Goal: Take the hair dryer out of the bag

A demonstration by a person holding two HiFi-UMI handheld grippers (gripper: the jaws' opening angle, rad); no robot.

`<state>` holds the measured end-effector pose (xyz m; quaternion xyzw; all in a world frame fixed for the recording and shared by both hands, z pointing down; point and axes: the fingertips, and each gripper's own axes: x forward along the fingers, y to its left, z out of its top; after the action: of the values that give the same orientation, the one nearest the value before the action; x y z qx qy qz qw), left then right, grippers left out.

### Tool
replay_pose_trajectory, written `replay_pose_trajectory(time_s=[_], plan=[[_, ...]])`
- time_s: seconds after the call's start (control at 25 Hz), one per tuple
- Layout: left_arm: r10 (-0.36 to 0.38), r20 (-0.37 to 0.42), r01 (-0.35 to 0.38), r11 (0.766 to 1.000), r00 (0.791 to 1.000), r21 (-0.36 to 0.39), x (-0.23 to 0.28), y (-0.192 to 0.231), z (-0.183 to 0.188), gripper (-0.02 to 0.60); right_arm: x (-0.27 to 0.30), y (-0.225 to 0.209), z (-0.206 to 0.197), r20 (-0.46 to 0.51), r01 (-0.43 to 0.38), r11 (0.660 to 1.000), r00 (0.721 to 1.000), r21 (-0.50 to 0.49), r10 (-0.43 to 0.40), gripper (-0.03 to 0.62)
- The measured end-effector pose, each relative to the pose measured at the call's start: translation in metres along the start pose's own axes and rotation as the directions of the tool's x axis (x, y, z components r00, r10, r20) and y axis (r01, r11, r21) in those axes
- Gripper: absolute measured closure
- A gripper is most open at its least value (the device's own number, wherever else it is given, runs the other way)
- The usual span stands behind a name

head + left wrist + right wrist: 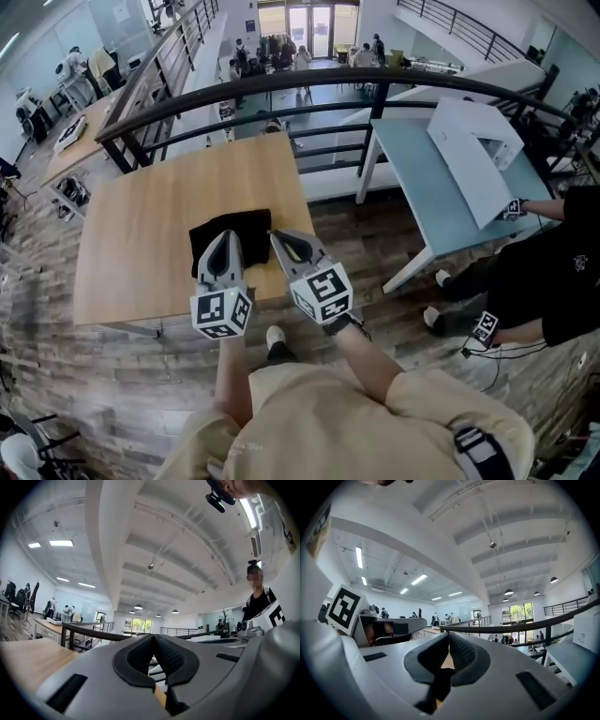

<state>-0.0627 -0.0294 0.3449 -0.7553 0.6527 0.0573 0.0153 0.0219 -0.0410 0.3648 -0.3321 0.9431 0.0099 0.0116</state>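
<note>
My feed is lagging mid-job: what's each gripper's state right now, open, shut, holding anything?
Left gripper: jaws shut, holding nothing.
Right gripper: jaws shut, holding nothing.

1. The hall is lit brightly and evenly by ceiling strip lights (pixel 359 556) and by daylight from the far windows (pixel 140 625).
2. Straight lines are bent strongly at the edges; black round borders are shown in both gripper views.
3. The left gripper (pixel 153 639) is rendered soft near the lens.
</note>
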Motion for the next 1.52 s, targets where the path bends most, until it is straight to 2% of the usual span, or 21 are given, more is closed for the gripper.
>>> replay_pose_trajectory(time_s=[0.2,0.44,0.6,0.8,1.0,1.16,1.36,1.52], plan=[[-0.031,0.007,0.031,0.999,0.999,-0.027,0.047,0.046,0.002,0.571,0.055,-0.015,0.005,-0.005,0.033,0.999,0.999,-0.027,-0.033,0.58],[-0.091,-0.047,0.091,0.996,0.995,-0.018,0.092,0.089,-0.012,0.571,0.12,-0.033,-0.006,-0.024,0.082,0.997,0.996,-0.004,-0.082,0.58],[-0.119,-0.064,0.119,0.993,0.991,-0.003,0.112,0.116,-0.016,0.571,0.16,-0.032,-0.006,-0.017,0.088,0.996,0.996,-0.003,-0.088,0.58],[-0.159,-0.093,0.159,0.987,0.983,-0.013,0.131,0.141,-0.03,0.571,0.191,-0.04,-0.017,-0.035,0.135,0.991,0.99,-0.004,-0.135,0.58],[-0.151,-0.153,0.142,0.988,0.977,-0.065,0.133,0.171,-0.06,0.571,0.21,-0.034,-0.031,-0.076,0.138,0.99,0.987,-0.018,-0.139,0.58],[-0.149,-0.248,0.131,0.987,0.957,-0.088,0.14,0.184,-0.095,0.569,0.216,-0.038,-0.051,-0.115,0.141,0.99,0.983,-0.018,-0.143,0.58],[-0.1,-0.36,0.074,0.994,0.928,-0.084,0.15,0.203,-0.144,0.569,0.227,-0.057,-0.087,-0.183,0.114,0.993,0.977,-0.004,-0.113,0.58],[-0.105,-0.494,0.089,0.994,0.863,-0.057,0.153,0.204,-0.193,0.569,0.231,-0.073,-0.113,-0.24,0.091,0.996,0.967,0.008,-0.086,0.58]])
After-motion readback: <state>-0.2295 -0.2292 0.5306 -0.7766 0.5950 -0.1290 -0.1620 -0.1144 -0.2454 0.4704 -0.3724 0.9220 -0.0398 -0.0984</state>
